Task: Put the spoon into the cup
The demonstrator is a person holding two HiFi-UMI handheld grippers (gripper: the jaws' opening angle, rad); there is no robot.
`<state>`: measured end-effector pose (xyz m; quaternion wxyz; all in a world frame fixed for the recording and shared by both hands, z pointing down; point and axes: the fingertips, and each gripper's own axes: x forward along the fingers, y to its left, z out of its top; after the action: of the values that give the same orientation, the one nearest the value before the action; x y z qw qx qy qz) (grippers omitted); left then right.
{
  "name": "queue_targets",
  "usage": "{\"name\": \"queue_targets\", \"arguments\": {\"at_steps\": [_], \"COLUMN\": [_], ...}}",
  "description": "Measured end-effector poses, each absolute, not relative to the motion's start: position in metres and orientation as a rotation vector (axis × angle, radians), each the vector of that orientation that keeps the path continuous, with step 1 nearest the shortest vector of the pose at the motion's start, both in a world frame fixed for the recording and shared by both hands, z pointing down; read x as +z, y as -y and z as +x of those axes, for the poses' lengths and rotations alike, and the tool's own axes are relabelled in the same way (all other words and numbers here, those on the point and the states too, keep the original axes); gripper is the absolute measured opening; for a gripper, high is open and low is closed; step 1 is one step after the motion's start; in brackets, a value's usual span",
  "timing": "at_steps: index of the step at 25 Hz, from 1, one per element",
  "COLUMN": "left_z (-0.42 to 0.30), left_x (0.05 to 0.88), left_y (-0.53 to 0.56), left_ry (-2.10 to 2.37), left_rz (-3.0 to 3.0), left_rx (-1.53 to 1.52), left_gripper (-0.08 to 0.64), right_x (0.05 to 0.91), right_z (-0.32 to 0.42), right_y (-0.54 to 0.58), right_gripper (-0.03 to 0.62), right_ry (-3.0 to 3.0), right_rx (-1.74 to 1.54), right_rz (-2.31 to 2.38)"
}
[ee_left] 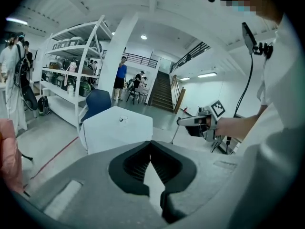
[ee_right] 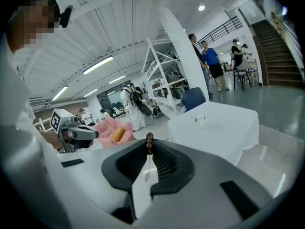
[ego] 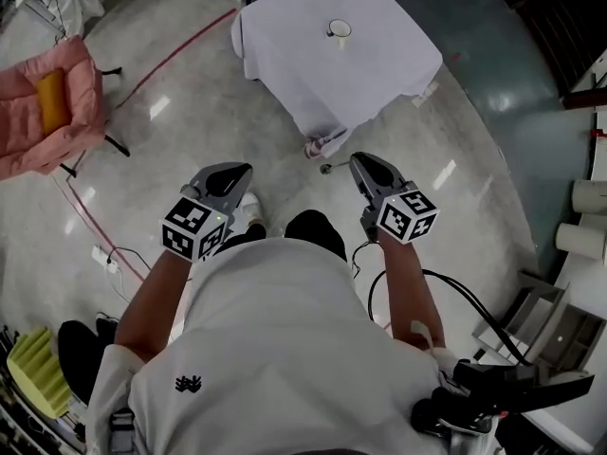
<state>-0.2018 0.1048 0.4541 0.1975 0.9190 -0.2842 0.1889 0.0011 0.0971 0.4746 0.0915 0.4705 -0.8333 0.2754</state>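
Note:
A glass cup [ego: 339, 30] stands on a small table draped in white cloth [ego: 370, 74], some way ahead of both grippers. My right gripper [ego: 360, 161] is shut on a thin spoon [ee_right: 148, 149]. Its dark handle end pokes up between the pads and its bowl hangs below them. The left gripper [ego: 230, 172] is held level beside it, its tips touching, with nothing between them. In the left gripper view the cup [ee_left: 123, 119] and table [ee_left: 114, 135] lie ahead of the gripper [ee_left: 151, 146]; in the right gripper view the cup [ee_right: 200, 120] sits to the right of the gripper [ee_right: 149, 144].
A pink chair [ego: 52, 102] with an orange cushion stands at the left. A red floor line [ego: 180, 50] and a power strip with cables [ego: 102, 254] cross the floor. White shelving [ee_left: 71, 75], a blue chair [ee_left: 97, 101], stairs [ee_left: 162, 92] and several people lie beyond the table.

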Motion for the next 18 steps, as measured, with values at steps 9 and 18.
{"name": "queue_targets", "arguments": {"at_steps": [9,18], "left_z": [-0.2,-0.172], "left_x": [0.455,0.448], "left_y": [-0.018,0.085], "left_ry": [0.828,0.972], "left_rz": [2.538,2.457], "left_rx": [0.494,0.49], "left_gripper": [0.011,0.012], "right_x": [0.464,0.464], "right_z": [0.011,0.05], "right_y": [0.013,0.154], "right_gripper": [0.043,0.043], "right_ry": [2.489,2.543], "right_rx": [0.782,0.76], "right_rz": [1.41,1.292]}}
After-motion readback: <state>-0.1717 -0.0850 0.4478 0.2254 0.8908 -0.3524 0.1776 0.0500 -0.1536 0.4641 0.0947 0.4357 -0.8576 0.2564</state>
